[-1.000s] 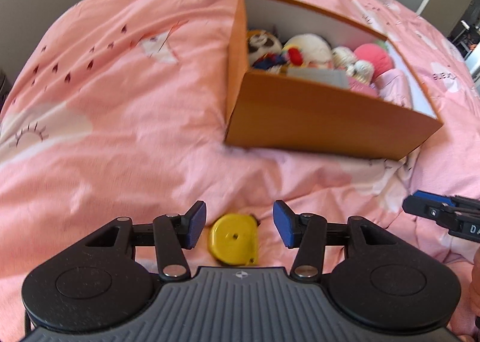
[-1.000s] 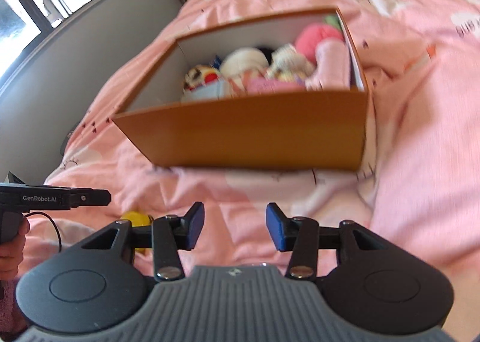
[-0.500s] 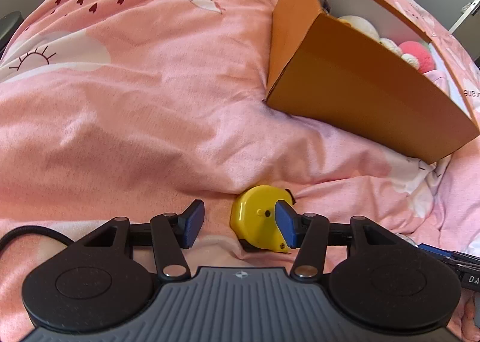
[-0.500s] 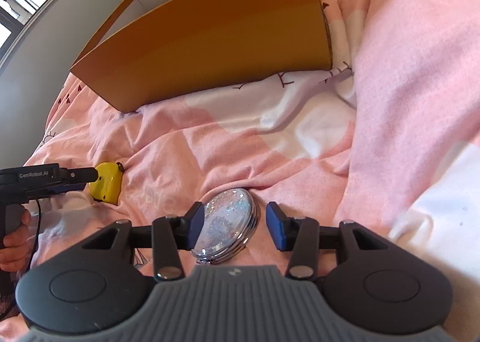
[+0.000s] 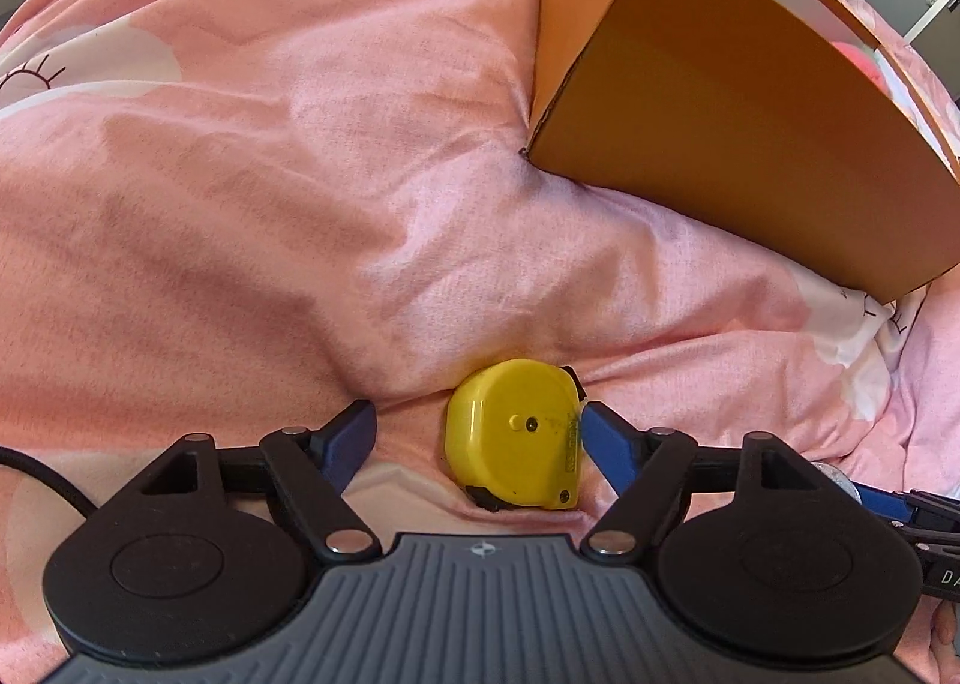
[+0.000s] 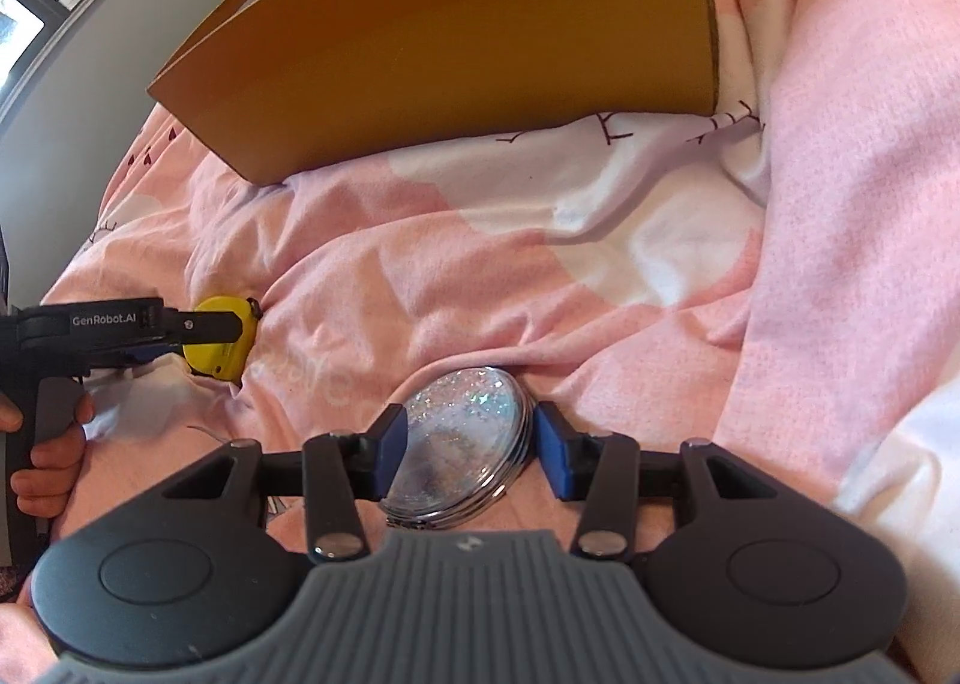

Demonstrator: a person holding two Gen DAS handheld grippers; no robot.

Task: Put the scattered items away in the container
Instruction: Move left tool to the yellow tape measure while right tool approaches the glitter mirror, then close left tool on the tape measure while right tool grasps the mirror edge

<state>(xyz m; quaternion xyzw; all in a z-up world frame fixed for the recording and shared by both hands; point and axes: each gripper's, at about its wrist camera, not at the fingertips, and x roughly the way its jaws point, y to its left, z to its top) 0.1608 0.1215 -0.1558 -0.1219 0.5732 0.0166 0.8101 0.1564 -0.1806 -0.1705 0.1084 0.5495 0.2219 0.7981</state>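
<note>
A yellow plastic tape measure (image 5: pixel 517 435) with a rounded case lies on its side in a fold of the pink bed cover (image 5: pixel 252 216), on the bed, in front of the orange-brown cardboard box (image 5: pixel 738 144) and apart from it. The left gripper (image 5: pixel 477 438) straddles it: its jaws are opening, the tape measure sits between the blue pads, the right-hand pad touching or just beside the case's edge and the left-hand pad clear of it with cover showing in the gap. In the right wrist view the same tape measure (image 6: pixel 219 342) shows partly behind the black side of the left gripper (image 6: pixel 150 333), whose handle is held by a hand (image 6: pixel 48 462) at the left edge. Nearer that camera, a round silver compact mirror (image 6: pixel 459 441) with a glittery lid lies tilted on the cover, well short of the box (image 6: pixel 456 36). The right gripper (image 6: pixel 471 444) is set around it, spread to about the mirror's width; the left-hand pad appears to touch the rim, while a thin gap shows at the right-hand pad, so it is not pinching. The box stands on the bed beyond both items, its near wall facing the cameras; a little pink content (image 5: pixel 858 60) shows over its rim in the left wrist view.
</note>
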